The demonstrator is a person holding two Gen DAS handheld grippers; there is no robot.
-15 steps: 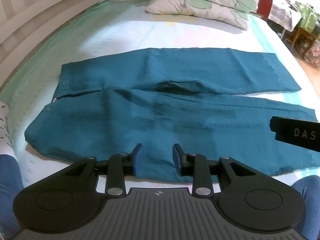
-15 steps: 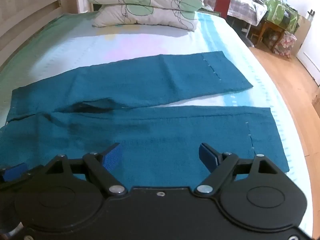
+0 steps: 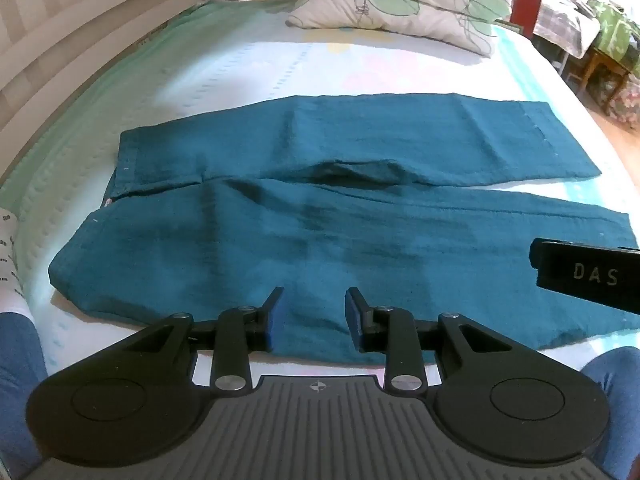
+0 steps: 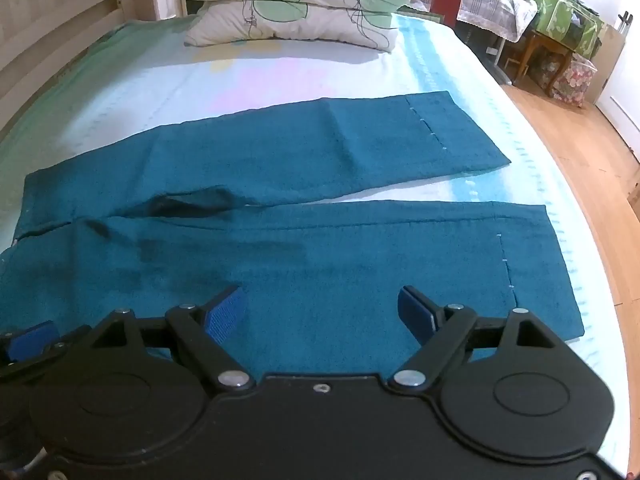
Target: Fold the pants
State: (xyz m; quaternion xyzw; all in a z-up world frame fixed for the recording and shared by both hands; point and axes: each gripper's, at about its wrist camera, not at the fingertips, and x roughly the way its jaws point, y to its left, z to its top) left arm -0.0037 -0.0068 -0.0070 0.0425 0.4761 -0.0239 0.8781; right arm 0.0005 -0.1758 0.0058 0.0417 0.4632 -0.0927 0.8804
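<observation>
Teal pants (image 3: 320, 220) lie flat on the bed, waistband at the left and both legs running to the right. The far leg (image 4: 320, 148) angles away from the near leg (image 4: 360, 256), and a small wrinkle sits at the crotch. My left gripper (image 3: 314, 308) hovers over the near edge of the near leg around the thigh, its jaws partly apart with nothing between them. My right gripper (image 4: 320, 308) is further right, over the same leg toward the hem, jaws wide open and empty. The right gripper's body (image 3: 588, 276) shows at the right edge of the left wrist view.
Two leaf-print pillows (image 4: 288, 8) are stacked at the far end of the bed sheet (image 3: 240, 68). A wooden slatted rail (image 3: 60, 40) runs along the left side. Wood floor (image 4: 580, 140) and cluttered furniture (image 4: 560, 20) lie to the right. A person's blue-clad knees (image 3: 16, 360) are at the near edge.
</observation>
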